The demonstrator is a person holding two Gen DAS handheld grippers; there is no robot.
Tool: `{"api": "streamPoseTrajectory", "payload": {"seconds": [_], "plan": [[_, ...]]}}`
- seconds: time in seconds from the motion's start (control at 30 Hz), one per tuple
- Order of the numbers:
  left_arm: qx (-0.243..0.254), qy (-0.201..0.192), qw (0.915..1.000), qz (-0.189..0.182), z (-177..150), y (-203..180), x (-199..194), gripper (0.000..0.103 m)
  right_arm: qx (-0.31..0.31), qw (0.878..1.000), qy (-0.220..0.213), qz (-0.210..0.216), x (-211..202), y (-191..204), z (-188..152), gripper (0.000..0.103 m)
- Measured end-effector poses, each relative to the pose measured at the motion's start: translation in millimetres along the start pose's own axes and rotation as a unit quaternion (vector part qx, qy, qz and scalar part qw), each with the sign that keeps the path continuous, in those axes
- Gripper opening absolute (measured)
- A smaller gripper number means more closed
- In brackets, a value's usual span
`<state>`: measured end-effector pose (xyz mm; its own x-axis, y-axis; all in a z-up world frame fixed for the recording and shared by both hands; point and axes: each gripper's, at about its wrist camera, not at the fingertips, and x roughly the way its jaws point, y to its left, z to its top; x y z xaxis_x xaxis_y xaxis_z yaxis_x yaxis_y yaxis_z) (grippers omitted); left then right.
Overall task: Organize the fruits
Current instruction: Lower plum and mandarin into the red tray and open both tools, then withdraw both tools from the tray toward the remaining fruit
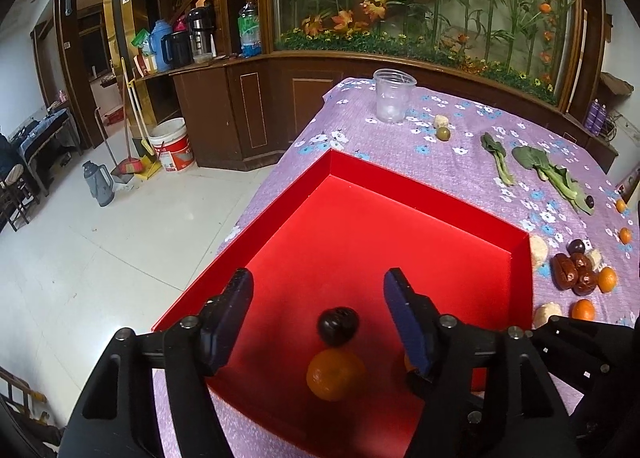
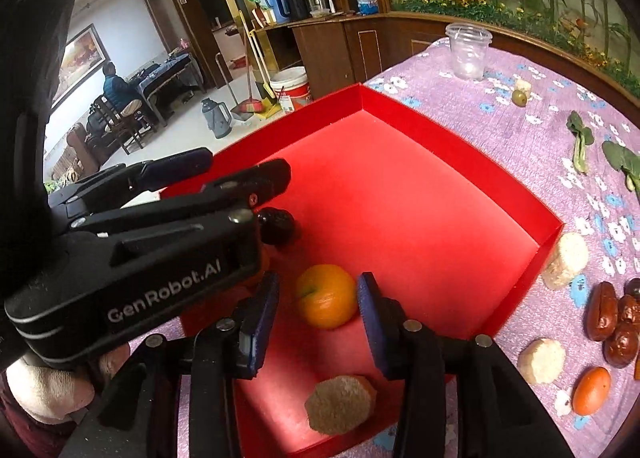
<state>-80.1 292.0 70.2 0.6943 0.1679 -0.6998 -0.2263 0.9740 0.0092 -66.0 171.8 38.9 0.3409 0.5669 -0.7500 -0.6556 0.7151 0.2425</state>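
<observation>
Left wrist view: the left claw (image 1: 318,300) stands wide and holds nothing, low in the frame above the red tray (image 1: 420,194). Between its fingers, down on the tray floor, a dark plum (image 1: 338,325) touches an orange (image 1: 336,375) just below it. At the right edge of the frame, on the purple flowered tabletop (image 1: 400,146), lie dates (image 1: 572,272), more oranges and pale chunks. A clear plastic cup (image 1: 393,95) stands at upper centre.

Right wrist view: the right claw (image 2: 318,298) is parted wide around the orange (image 2: 327,295) without touching it. A pale brown chunk (image 2: 340,404) lies at bottom centre, inside the tray (image 2: 460,162). The left claw (image 2: 248,168) reaches in from the left above the dark plum (image 2: 276,225).
</observation>
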Motion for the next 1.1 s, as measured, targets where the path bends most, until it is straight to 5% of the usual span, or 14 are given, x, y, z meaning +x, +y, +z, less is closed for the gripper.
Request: {"api": "streamPoseTrajectory", "payload": {"seconds": [0.6,1.1], "plan": [[0.006,-0.004,0.999,-0.043,-16.8,-36.0,-53.3,0.07,0.025,0.999,-0.042,-0.001,-58.7,-13.3,-30.5,0.054],[0.018,0.017,0.9917,-0.126,-33.7,-101.8,-85.0,0.074,0.098,0.992,-0.071,-0.047,-121.8,-91.5,-88.7,0.059]]}}
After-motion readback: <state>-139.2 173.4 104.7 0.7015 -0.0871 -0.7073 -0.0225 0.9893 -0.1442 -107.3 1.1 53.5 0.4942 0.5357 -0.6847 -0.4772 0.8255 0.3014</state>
